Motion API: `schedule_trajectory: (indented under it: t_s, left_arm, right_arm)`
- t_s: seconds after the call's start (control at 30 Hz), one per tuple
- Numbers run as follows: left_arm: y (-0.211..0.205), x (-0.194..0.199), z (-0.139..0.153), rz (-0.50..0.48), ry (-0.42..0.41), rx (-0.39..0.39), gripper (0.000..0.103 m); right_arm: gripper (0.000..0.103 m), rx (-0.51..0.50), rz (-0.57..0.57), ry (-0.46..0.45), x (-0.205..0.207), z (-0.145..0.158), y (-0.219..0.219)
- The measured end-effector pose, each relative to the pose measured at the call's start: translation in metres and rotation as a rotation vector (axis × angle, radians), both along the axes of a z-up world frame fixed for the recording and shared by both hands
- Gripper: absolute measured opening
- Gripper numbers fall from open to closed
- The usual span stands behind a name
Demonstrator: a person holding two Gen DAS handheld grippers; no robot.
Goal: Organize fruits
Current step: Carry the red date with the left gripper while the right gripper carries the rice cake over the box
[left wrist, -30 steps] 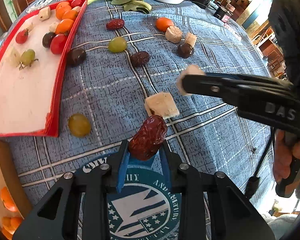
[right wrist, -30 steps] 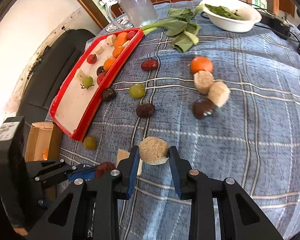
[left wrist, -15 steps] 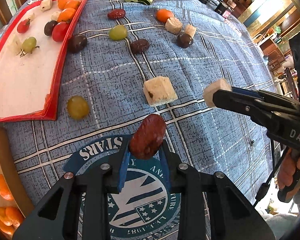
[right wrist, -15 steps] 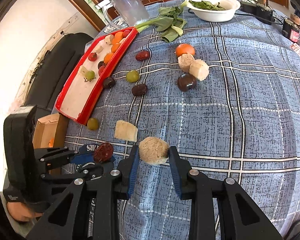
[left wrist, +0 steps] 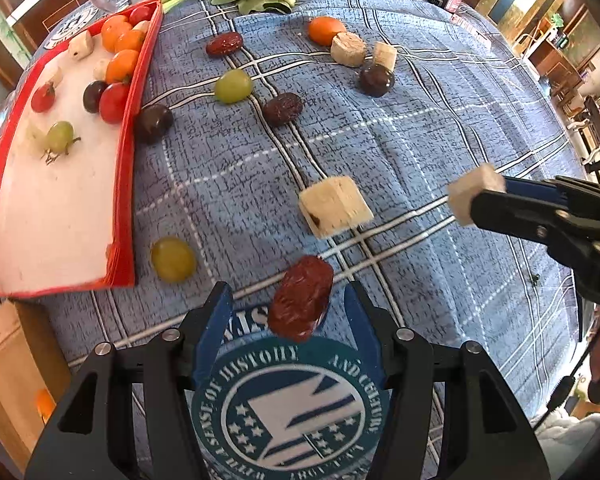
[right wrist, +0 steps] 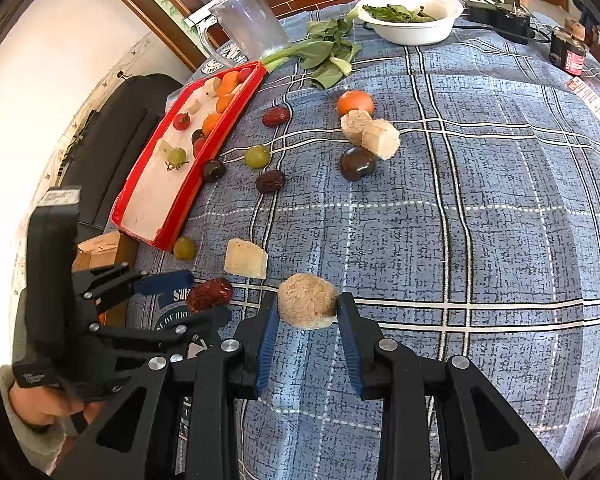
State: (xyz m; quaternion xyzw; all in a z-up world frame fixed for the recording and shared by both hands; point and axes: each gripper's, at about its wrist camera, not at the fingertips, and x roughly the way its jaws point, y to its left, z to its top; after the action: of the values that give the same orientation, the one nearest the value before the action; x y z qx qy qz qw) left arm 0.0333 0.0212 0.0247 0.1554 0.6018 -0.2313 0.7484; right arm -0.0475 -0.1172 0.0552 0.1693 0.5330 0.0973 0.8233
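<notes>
On the table with the blue checked cloth, lots of little fruits and pale food bits lie spread about. The red tray is the biggest thing on it. It sits along the left side, and some small tomatoes, oranges and grapes are already inside, mostly at its far end. The near end of the tray is bare and white.

The left gripper is low and close to the near edge of the table. Its blue fingers are spread apart. A dark red date sits between them. There is a clear gap on its left side, so the fingers do not look like they are squeezing it. It is hard to tell if the date rests on the cloth or is in the air. Its long side points forward and a bit to the right, nearly the same way as the fingers.

The right gripper is to the right of it. Its fingers pinch a pale brown chunk from both sides.

The tray is ahead and to the left of both grippers. The left one is nearer, so the date probably has the short trip. A pale cube and a green grape lie on the cloth close by, the grape just beside the tray's near corner.
</notes>
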Motion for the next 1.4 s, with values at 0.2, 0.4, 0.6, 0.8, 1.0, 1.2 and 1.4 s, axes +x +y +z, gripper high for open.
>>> schedule_trajectory:
  t_s: [0.2,0.4,0.6,0.8,1.0,1.2,1.4]
  left_arm:
    - [-0.008,-0.005,-0.001,-0.034,-0.022,0.011,0.027]
    - [0.0,-0.018,0.004,-0.012,-0.024,-0.004,0.027]
    - [0.018,-0.031,0.013,0.032,-0.026,-0.052,0.027]
    - [0.035,-0.04,0.022,0.062,-0.039,-0.071,0.027]
    - [0.056,-0.047,0.033,0.106,-0.061,-0.09,0.027]
    - [0.072,-0.052,0.041,0.147,-0.079,-0.103,0.027]
    - [0.103,-0.055,0.05,0.206,-0.096,-0.117,0.027]
  right_arm:
    - [0.031,0.006,-0.004,-0.005,-0.003,0.002,0.0]
    - [0.031,0.012,0.013,-0.01,-0.004,0.007,0.006]
    - [0.031,0.012,0.052,-0.019,-0.008,0.011,0.024]
    - [0.031,-0.002,0.104,-0.02,-0.01,0.013,0.047]
    - [0.03,-0.008,0.151,-0.031,-0.008,0.019,0.068]
    - [0.03,-0.007,0.199,-0.037,-0.007,0.023,0.093]
    - [0.03,0.001,0.247,-0.038,-0.006,0.024,0.118]
